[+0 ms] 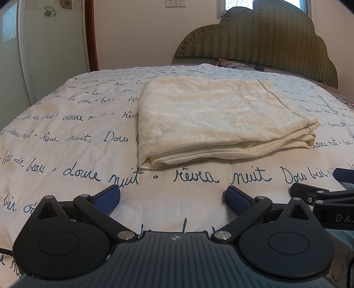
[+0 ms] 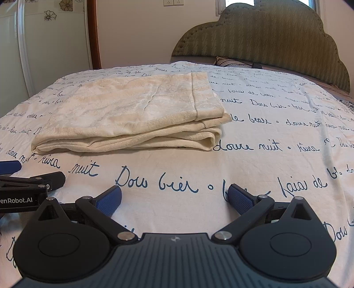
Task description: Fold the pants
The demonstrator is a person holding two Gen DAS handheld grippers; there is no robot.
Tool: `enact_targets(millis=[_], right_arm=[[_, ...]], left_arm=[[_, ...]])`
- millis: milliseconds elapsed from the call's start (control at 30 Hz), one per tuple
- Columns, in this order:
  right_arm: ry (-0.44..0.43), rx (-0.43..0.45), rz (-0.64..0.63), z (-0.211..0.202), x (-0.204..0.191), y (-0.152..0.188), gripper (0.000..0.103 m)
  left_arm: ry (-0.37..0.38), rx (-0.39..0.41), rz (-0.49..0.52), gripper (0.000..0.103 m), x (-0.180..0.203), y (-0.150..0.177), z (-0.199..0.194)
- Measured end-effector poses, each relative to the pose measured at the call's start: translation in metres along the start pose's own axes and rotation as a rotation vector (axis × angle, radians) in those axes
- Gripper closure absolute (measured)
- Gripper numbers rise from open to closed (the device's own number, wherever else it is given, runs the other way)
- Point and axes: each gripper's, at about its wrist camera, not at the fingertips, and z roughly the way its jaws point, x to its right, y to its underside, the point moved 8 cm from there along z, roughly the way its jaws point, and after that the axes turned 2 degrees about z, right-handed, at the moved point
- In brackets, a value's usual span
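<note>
Cream walls (image 1: 137, 33) close off the far end of the bedroom, with a pale wardrobe door (image 1: 55, 37) decorated with small flower motifs standing at the left beside a reddish-brown wooden post (image 1: 91, 35). Against the far wall rises a large olive-green padded headboard (image 1: 265, 37) with a scalloped, cloud-like outline and a chevron weave. Filling most of both views is the bed, covered by a white bedspread (image 1: 66, 141) printed with rows of dark blue handwritten French script. On that bedspread, toward the middle of the bed and well short of the headboard, lie the cream-coloured textured pants (image 1: 210, 119), folded into a flat rectangular bundle of several layers; the stacked folded edges face the cameras, and in the right wrist view a hem-like band runs along the bundle's right side. A patterned pillow (image 2: 225, 61) peeks out at the foot of the headboard, with a small dark object lying just beside it. Nearer the cameras, both tools hover low over bare bedspread, apart from the pants. The left gripper (image 1: 172, 197) has its black linkage arms splayed and its blue ridged pads (image 1: 108, 197) spread wide, holding nothing. The right gripper (image 2: 174, 197) stands just beside it, its own blue pads (image 2: 240, 199) likewise wide apart and empty. Two white wall sockets (image 1: 176, 2) sit high on the wall.
</note>
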Motion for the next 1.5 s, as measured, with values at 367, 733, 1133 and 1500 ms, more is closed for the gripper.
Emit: enact_targets(millis=[367,733,1133,1500], right_arm=[[0.0,0.0,0.0,-0.0001,-0.0001,0.0001,0.0],[0.0,0.001,0.0,-0.0001,-0.0002,0.0001,0.0],[0.001,0.001,0.0,-0.0001,-0.0001,0.0001,0.0],[0.001,0.001,0.0,-0.0002,-0.0001,0.0,0.0]], left_arm=[[0.0,0.0,0.0,0.0,0.0002,0.0,-0.0001],[0.0,0.0,0.0,0.0,0.0001,-0.0001,0.0001],[-0.013,0.005,-0.015,0.0,-0.0012,0.0011,-0.0033],[-0.025,0.004,-0.021,0.0,-0.0016,0.0009,-0.0043]])
